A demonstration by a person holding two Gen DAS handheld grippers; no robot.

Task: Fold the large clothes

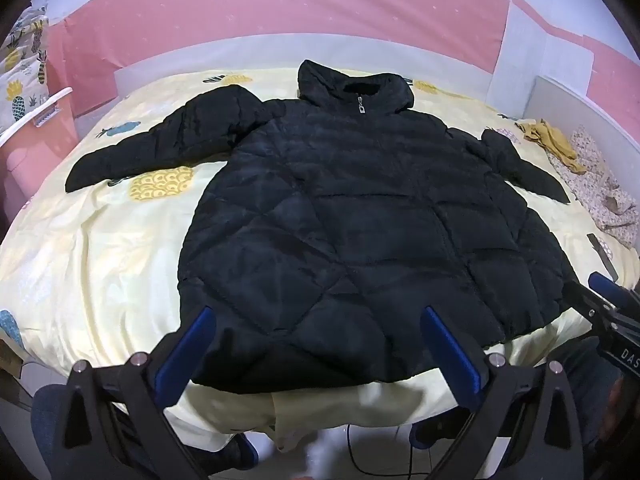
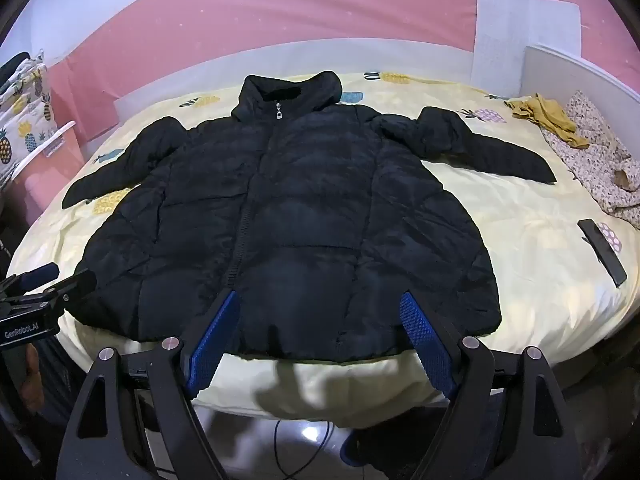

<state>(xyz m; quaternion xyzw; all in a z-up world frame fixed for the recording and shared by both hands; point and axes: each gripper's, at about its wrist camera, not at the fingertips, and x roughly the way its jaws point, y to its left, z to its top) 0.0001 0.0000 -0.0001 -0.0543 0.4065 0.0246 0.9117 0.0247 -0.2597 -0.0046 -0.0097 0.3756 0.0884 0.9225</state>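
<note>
Pink wall [image 1: 280,4] behind a bed [image 1: 100,240] covered with a pale yellow pineapple-print sheet. Black puffer jacket [image 1: 340,208] lies flat, front up, zipped, in the middle of the bed; collar toward the wall, hem at the near edge, both sleeves spread out to the sides. Silver zipper pull [image 2: 279,112] sits at the collar. Left gripper [image 1: 316,340] hovers over the hem near the bed's near edge, jaws spread wide, nothing between them. Right gripper [image 2: 320,328] hovers above the hem as well, jaws spread wide, empty, blue pads [image 2: 424,344] showing. Mustard-yellow cloth [image 2: 544,116] and a floral fabric [image 2: 600,168] lie at the bed's far right side, well apart from the jacket. Dark flat phone-like object [image 2: 602,252] rests on the sheet right of the jacket.
</note>
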